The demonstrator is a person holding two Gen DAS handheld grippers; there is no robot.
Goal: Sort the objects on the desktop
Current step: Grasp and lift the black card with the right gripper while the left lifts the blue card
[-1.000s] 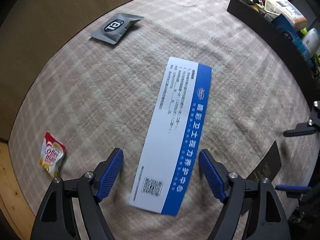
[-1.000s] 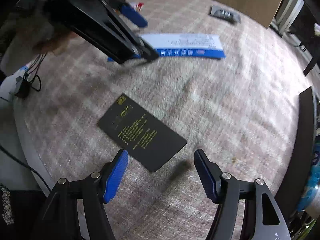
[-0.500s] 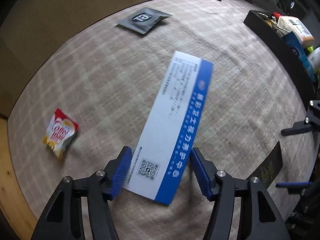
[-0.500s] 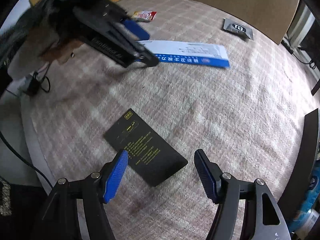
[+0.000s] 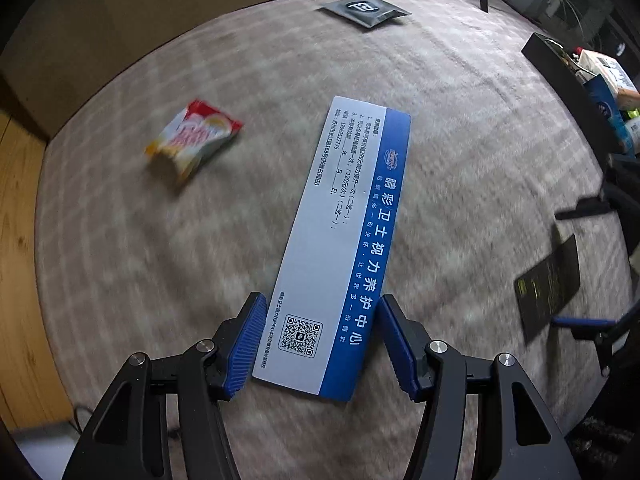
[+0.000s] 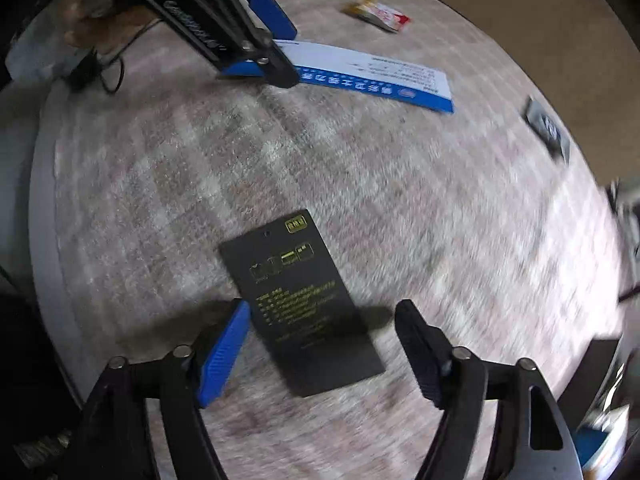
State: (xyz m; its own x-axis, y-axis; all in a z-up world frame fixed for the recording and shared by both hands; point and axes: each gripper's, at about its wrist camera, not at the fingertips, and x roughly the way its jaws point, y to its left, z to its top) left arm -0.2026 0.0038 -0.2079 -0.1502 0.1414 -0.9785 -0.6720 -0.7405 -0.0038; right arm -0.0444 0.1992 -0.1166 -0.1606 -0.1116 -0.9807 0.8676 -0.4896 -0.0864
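Observation:
A long white and blue card (image 5: pixel 340 240) lies on the checked cloth; its near end sits between the fingers of my left gripper (image 5: pixel 320 344), whose left pad touches its edge while the right pad stands a little off. The card also shows in the right wrist view (image 6: pixel 372 76), with the left gripper (image 6: pixel 260 52) over its end. A black card with gold print (image 6: pixel 300 300) lies flat between the open fingers of my right gripper (image 6: pixel 320 348), untouched. It shows in the left wrist view (image 5: pixel 548 284) at right.
A red and yellow sachet (image 5: pixel 192 140) lies left of the long card. A grey pouch (image 5: pixel 364 10) lies far back by a cardboard wall (image 5: pixel 160 20). A black tray (image 5: pixel 560 76) with boxes stands at the right edge. A cable (image 6: pixel 108 68) lies near the table edge.
The left gripper's jaws have narrowed around the long card's end and the view has swung right. The right gripper has moved forward so the black card lies between its fingers.

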